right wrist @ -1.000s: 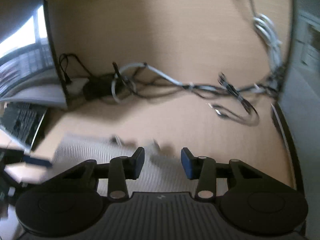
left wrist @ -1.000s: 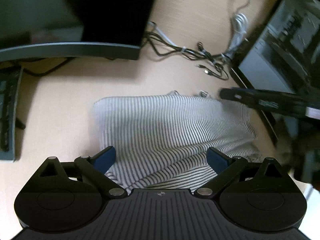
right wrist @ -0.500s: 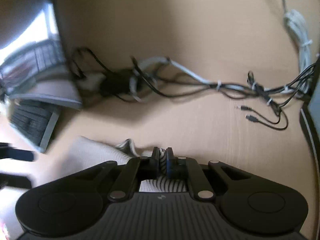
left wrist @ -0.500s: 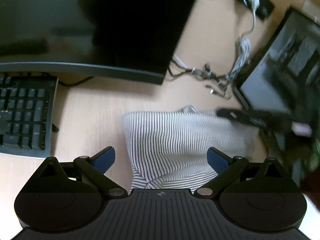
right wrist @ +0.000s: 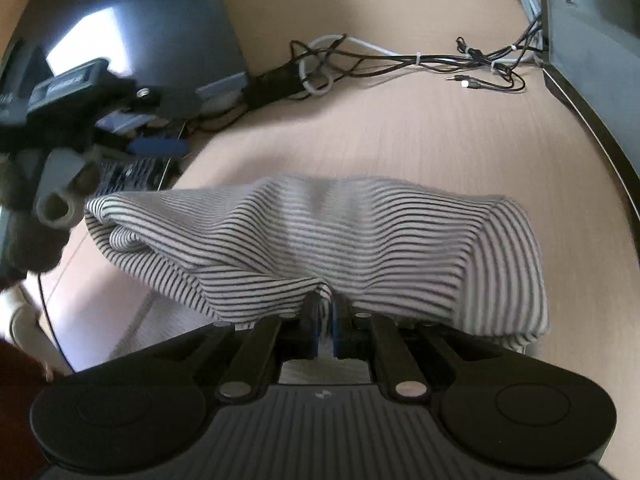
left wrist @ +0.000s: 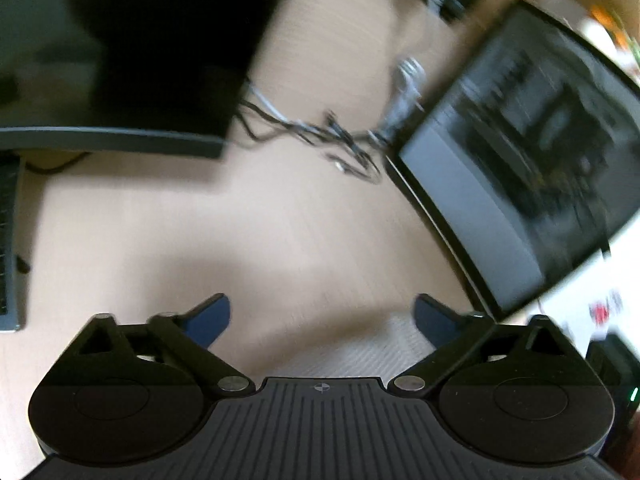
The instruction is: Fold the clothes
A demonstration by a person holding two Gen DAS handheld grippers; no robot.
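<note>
A white garment with thin black stripes (right wrist: 320, 240) hangs bunched in front of my right gripper (right wrist: 326, 308), which is shut on its near edge and holds it lifted above the wooden desk (right wrist: 420, 136). In the left wrist view only a blurred strip of the garment (left wrist: 360, 352) shows low between the fingers. My left gripper (left wrist: 322, 316) is wide open and empty above the desk (left wrist: 240, 220). The left gripper also shows at the left of the right wrist view (right wrist: 80, 120).
A dark monitor (left wrist: 140, 60) stands at the back left and a second screen (left wrist: 520, 180) at the right. A tangle of cables (right wrist: 400, 60) lies at the back of the desk. A keyboard edge (left wrist: 6, 240) is at the far left.
My right gripper has lifted the garment off the desk and pulled it toward me. My left gripper stayed open and moved forward over the garment, which now shows only below it.
</note>
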